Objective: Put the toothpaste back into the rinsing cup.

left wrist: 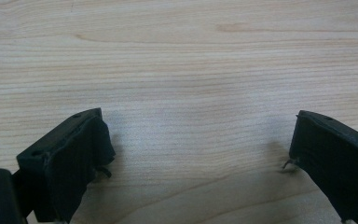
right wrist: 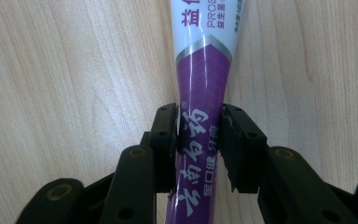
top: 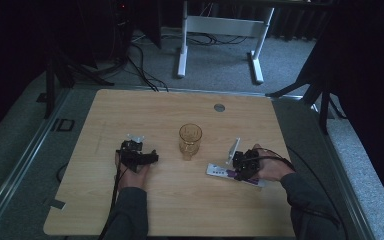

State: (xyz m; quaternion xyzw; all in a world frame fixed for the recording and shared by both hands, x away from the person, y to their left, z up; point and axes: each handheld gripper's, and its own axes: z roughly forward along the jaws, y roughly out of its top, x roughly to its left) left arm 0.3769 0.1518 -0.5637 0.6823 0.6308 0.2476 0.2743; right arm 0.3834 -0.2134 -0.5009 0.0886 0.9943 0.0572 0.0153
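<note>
A purple and white toothpaste tube (right wrist: 200, 74) lies flat on the wooden table (top: 180, 210), and in the high view the tube (top: 220, 172) is right of centre. My right gripper (right wrist: 199, 135) is shut on the tube's purple part, its two black jaws pressing the sides. An amber glass cup (top: 190, 140) stands upright at mid-table, between the two hands. My left gripper (top: 150, 159) rests on the table left of the cup, and in the left gripper view the left gripper (left wrist: 200, 154) is open wide over bare wood with nothing between its jaws.
A small grey round cap (top: 219, 107) sits in the table near its far edge. Beyond the table stand a white desk frame (top: 220, 35) and loose cables (top: 140, 65) on grey carpet. Dark stands flank both sides.
</note>
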